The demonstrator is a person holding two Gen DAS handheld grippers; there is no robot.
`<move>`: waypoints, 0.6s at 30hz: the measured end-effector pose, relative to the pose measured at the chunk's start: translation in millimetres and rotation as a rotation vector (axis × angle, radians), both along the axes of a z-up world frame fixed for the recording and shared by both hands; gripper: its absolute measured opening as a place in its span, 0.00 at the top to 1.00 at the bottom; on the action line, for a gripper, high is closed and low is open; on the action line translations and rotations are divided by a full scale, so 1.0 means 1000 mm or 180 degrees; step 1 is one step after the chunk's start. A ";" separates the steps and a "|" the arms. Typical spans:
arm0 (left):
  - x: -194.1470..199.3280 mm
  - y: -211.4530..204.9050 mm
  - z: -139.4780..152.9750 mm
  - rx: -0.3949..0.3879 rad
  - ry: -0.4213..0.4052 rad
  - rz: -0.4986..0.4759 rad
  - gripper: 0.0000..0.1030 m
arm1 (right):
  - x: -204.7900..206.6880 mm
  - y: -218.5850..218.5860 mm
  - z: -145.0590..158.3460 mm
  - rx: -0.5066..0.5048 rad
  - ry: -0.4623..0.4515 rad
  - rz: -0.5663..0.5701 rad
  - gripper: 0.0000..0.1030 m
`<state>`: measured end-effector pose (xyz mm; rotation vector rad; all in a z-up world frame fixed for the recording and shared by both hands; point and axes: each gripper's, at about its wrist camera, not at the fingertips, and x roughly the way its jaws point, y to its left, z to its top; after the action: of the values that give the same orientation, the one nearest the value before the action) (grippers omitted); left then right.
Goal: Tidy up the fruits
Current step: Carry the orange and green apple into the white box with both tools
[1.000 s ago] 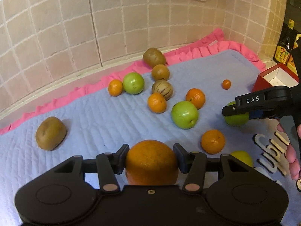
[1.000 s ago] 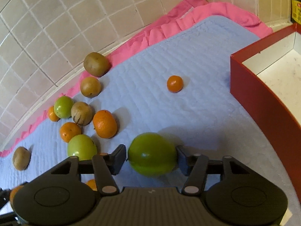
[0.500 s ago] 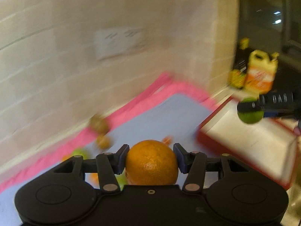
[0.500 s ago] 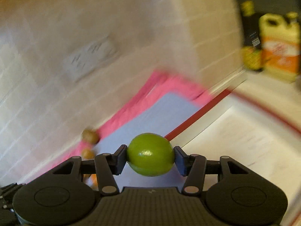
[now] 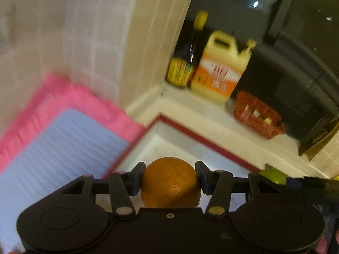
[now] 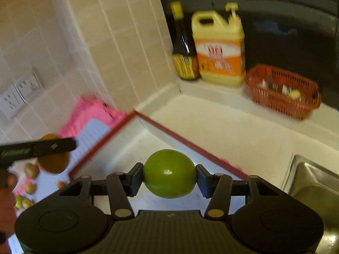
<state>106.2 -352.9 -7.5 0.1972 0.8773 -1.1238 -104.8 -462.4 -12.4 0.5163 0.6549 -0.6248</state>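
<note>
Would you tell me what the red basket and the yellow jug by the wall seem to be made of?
The red basket looks like moulded plastic: an open lattice wall. The yellow jug looks like opaque plastic with a moulded handle and a printed orange label; blur hides its finish.

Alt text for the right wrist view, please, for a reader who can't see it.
The right gripper holds a green fruit above a red-rimmed white box. At left, the left gripper carries an orange over a blue mat with more fruit; a dark bottle, yellow jug and red basket stand behind.
</note>
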 end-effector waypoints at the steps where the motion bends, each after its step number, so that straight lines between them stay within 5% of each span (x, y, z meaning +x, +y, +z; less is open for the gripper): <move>1: 0.003 -0.009 -0.011 0.0069 0.0046 -0.0003 0.40 | 0.001 -0.004 -0.007 0.0042 0.0036 0.0025 0.47; 6: 0.007 -0.039 -0.052 0.0418 0.0173 0.0098 0.40 | 0.013 -0.011 -0.036 0.0187 0.0232 0.0169 0.46; 18: 0.009 -0.054 -0.082 0.0722 0.0081 0.0196 0.39 | 0.044 -0.013 -0.068 0.0211 0.0640 0.0503 0.46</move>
<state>114.9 -406.9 -89.4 0.3411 1.0272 -0.9704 -60.7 -475.6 -80.1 0.4613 0.9000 -0.5107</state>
